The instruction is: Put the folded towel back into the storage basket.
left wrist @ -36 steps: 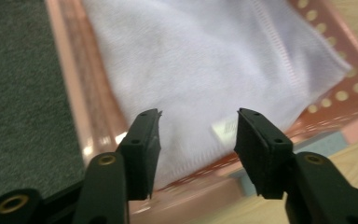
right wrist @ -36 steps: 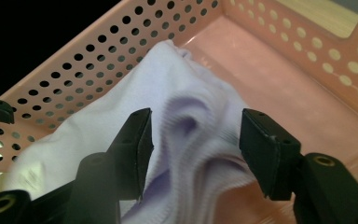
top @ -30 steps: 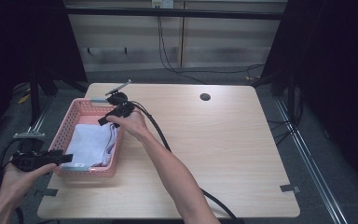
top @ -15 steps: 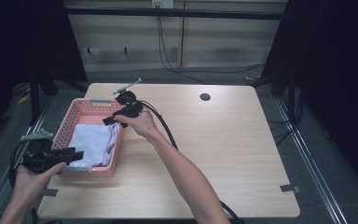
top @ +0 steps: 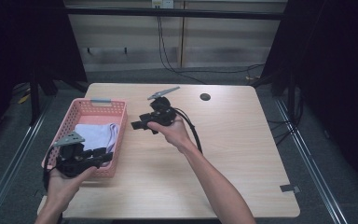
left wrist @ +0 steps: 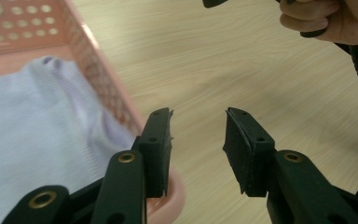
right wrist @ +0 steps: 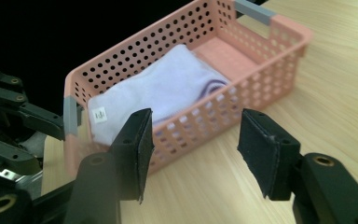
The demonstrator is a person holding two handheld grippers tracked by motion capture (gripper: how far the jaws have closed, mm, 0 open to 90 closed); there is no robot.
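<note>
Folded lavender cloth [top: 98, 136] lying inside pink basket [top: 100, 108] at table's [top: 242, 154] left edge, left gripper [top: 103, 157] over basket's near right corner, jaws just closing yet gripping nothing, right gripper [top: 137, 125] released, empty, just right of basket.
</note>
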